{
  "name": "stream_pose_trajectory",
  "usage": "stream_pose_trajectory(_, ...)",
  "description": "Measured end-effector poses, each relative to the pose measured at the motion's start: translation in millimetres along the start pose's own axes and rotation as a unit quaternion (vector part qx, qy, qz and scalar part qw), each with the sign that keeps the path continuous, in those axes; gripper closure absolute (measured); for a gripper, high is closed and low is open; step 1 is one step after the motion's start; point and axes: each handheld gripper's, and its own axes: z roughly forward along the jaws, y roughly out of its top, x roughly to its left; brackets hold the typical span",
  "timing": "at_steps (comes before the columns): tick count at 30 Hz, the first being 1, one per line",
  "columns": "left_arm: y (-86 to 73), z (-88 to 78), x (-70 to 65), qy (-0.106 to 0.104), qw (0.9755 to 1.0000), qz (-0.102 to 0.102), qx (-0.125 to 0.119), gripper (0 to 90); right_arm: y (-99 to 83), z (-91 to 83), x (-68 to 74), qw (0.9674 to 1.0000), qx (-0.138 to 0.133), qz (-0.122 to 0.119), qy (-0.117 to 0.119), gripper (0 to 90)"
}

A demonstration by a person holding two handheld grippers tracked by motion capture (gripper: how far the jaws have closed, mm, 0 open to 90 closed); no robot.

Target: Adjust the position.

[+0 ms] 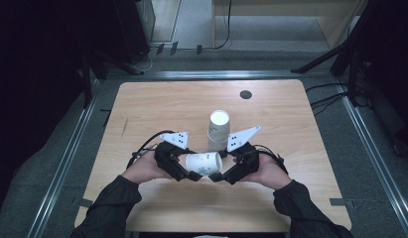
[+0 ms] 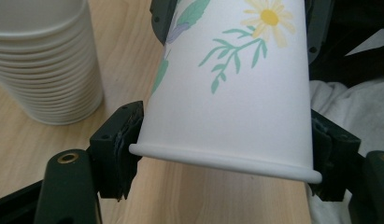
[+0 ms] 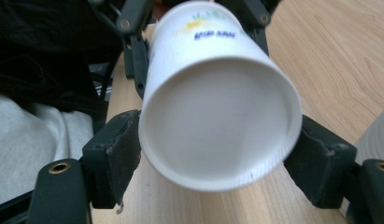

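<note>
Sleeves cut off at bottom edge of high view; hands in from there, meeting near table's front middle.

Left gripper (image 1: 191, 174): clamped on cup (image 1: 204, 163) at rim end, pads pressing both sides of rim in left gripper view. Printed cup (image 2: 231, 88) lying sideways, lifted off table (image 1: 157, 104), between the two grippers. Top of cup cut off by frame edge there; far jaws at its sides partly hidden.

Right gripper (image 1: 217, 176): jaws apart around cup's other end. In right gripper view cup (image 3: 220, 123) seen end-on, blurred; slight gap at the pads, contact hard to tell. Print on cup too fuzzy to read.

Just behind: stack (image 1: 219, 130) of cups upright, base hidden by right gripper's plate.

Further back: dark disc (image 1: 245, 94) near far edge, too small to ID. Room beyond too dark to make out.
</note>
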Motion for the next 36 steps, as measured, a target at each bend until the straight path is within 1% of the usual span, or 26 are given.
stream_pose_trajectory(1,1.0,-2.3,0.1,0.000,1.0000,-0.001,0.004,24.4,0.0,0.0,0.0,1.0000,0.000,0.000,0.000,23.5)
stream_pose_trajectory(2,3.4,-6.0,-0.4,0.010,0.9999,0.000,0.014,24.4,-0.7,0.2,-0.6,1.0000,0.001,0.001,-0.004,23.6)
stream_pose_trajectory(3,3.4,-6.0,-0.4,0.010,0.9999,0.000,0.014,24.3,-0.7,0.2,-0.6,1.0000,0.001,0.001,-0.004,23.6)
stream_pose_trajectory(4,5.8,-8.0,0.0,0.017,0.9993,0.006,0.033,24.3,-1.0,0.0,-0.6,1.0000,0.003,0.001,-0.009,23.6)
stream_pose_trajectory(5,10.7,-12.6,-0.6,0.029,0.9982,0.012,0.052,24.3,-2.1,-0.3,-1.3,0.9999,0.001,0.001,-0.013,24.3)
stream_pose_trajectory(6,10.7,-12.6,-0.6,0.029,0.9982,0.012,0.052,24.3,-2.1,-0.3,-1.3,0.9999,0.001,0.001,-0.013,24.3)
stream_pose_trajectory(8,15.3,-17.5,-1.5,0.037,0.9975,0.016,0.059,24.3,-3.3,0.4,-1.6,0.9998,0.003,0.002,-0.017,24.4)
stream_pose_trajectory(9,17.1,-19.7,-1.5,0.039,0.9970,0.020,0.063,24.3,-3.7,0.9,-1.6,0.9998,0.007,0.003,-0.019,24.5)
stream_pose_trajectory(12,20.0,-20.4,-0.8,0.045,0.9955,0.021,0.081,24.3,-4.6,2.8,-1.1,0.9996,0.012,0.002,-0.026,24.8)
stream_pose_trajectory(13,21.3,-18.2,-0.6,0.050,0.9936,0.022,0.099,24.3,-5.1,4.4,-0.9,0.9995,0.012,0.000,-0.028,24.8)
stream_pose_trajectory(14,21.3,-18.2,-0.6,0.050,0.9936,0.022,0.099,24.3,-5.1,4.4,-0.9,0.9995,0.012,0.000,-0.028,24.8)
stream_pose_trajectory(19,25.1,-8.6,-1.4,0.049,0.9894,0.024,0.135,24.3,-6.6,7.8,-0.3,0.9993,0.018,0.000,-0.032,25.6)
stream_pose_trajectory(21,27.1,-4.2,-1.7,0.049,0.9866,0.029,0.153,24.3,-7.2,8.7,0.1,0.9992,0.020,-0.001,-0.035,25.6)
stream_pose_trajectory(22,28.7,1.1,-1.8,0.054,0.9835,0.026,0.171,24.3,-7.9,9.7,0.3,0.9990,0.021,-0.003,-0.038,25.6)
stream_pose_trajectory(23,29.5,3.4,-1.7,0.054,0.9826,0.027,0.176,24.3,-8.3,10.3,0.6,0.9989,0.024,-0.002,-0.040,25.6)
stream_pose_trajectory(24,29.5,3.4,-1.7,0.054,0.9826,0.027,0.176,24.3,-8.3,10.3,0.6,0.9989,0.024,-0.002,-0.040,25.6)
stream_pose_trajectory(25,30.2,5.5,-1.9,0.050,0.9818,0.027,0.181,24.3,-8.8,11.0,0.5,0.9987,0.025,-0.005,-0.044,25.6)
stream_pose_trajectory(26,30.8,7.6,-2.1,0.048,0.9811,0.031,0.185,24.3,-9.2,11.7,0.8,0.9988,0.026,-0.003,-0.042,25.6)
stream_pose_trajectory(27,31.3,9.9,-2.7,0.045,0.9808,0.031,0.187,24.3,-9.9,13.3,1.0,0.9985,0.028,-0.005,-0.046,25.6)
stream_pose_trajectory(30,33.1,16.3,-3.5,0.044,0.9783,0.036,0.199,24.3,-10.2,16.5,1.9,0.9985,0.033,-0.002,-0.044,25.7)
stream_pose_trajectory(31,33.9,18.1,-3.7,0.045,0.9771,0.038,0.205,24.3,-10.2,16.5,1.9,0.9985,0.033,-0.002,-0.044,25.7)
stream_pose_trajectory(32,34.9,21.7,-3.3,0.042,0.9763,0.040,0.208,24.2,-10.2,19.4,2.3,0.9983,0.037,-0.006,-0.044,26.1)
stream_pose_trajectory(33,35.2,23.3,-3.3,0.041,0.9760,0.040,0.210,24.2,-10.2,21.0,2.2,0.9983,0.037,-0.010,-0.044,26.5)
stream_pose_trajectory(34,35.2,23.3,-3.3,0.041,0.9760,0.040,0.210,24.2,-10.0,22.2,3.4,0.9983,0.042,-0.006,-0.041,27.7)
stream_pose_trajectory(35,35.3,25.1,-3.2,0.041,0.9757,0.041,0.211,24.2,-10.0,23.7,3.2,0.9981,0.041,-0.013,-0.045,29.3)
stream_pose_trajectory(36,35.4,26.5,-3.3,0.042,0.9749,0.042,0.215,24.1,-9.9,24.7,3.7,0.9980,0.043,-0.014,-0.044,30.7)
